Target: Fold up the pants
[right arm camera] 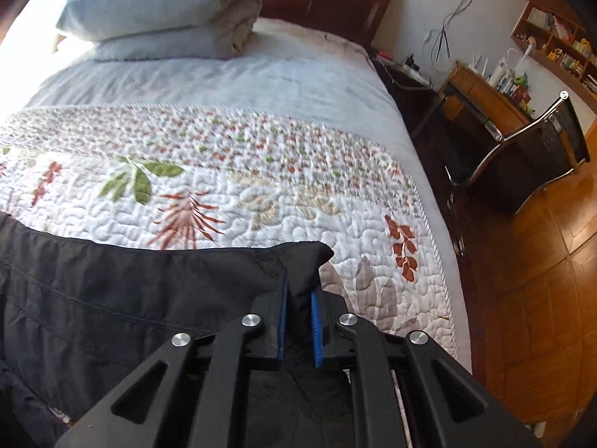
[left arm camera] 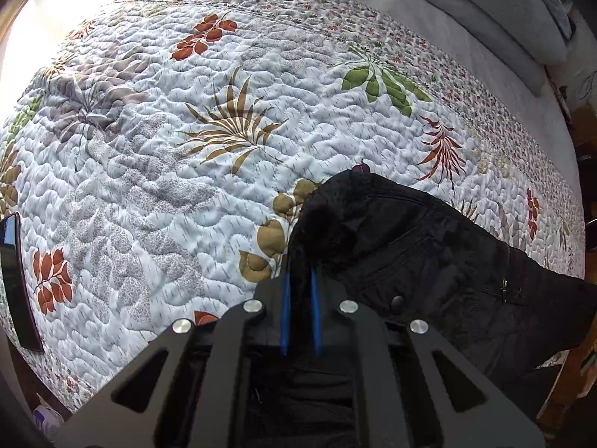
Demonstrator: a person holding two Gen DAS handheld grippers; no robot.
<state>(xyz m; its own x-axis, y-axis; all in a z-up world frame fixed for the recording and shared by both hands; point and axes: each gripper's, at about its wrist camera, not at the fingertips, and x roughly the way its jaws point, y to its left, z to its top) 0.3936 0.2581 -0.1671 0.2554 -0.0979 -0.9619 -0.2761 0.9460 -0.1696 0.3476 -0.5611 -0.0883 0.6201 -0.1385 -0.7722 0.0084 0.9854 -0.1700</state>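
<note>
Black pants (left arm camera: pixel 410 239) lie across the near edge of a quilted floral bedspread (left arm camera: pixel 186 149). My left gripper (left arm camera: pixel 300 261) is shut on a bunched end of the pants, with the cloth pinched between its blue pads (left arm camera: pixel 285 310); a pocket seam and a zip show to its right. In the right wrist view the pants (right arm camera: pixel 130 298) spread out to the left. My right gripper (right arm camera: pixel 298 283) is shut on a corner of them, the black cloth standing up between its blue pads (right arm camera: pixel 316 328).
A dark phone (left arm camera: pixel 16 283) lies at the bedspread's left edge. Stacked grey pillows (right arm camera: pixel 160 11) sit at the head of the bed. Right of the bed are a wooden floor (right arm camera: pixel 541 280), a metal-framed chair (right arm camera: pixel 522 149) and a cluttered desk (right arm camera: pixel 485 89).
</note>
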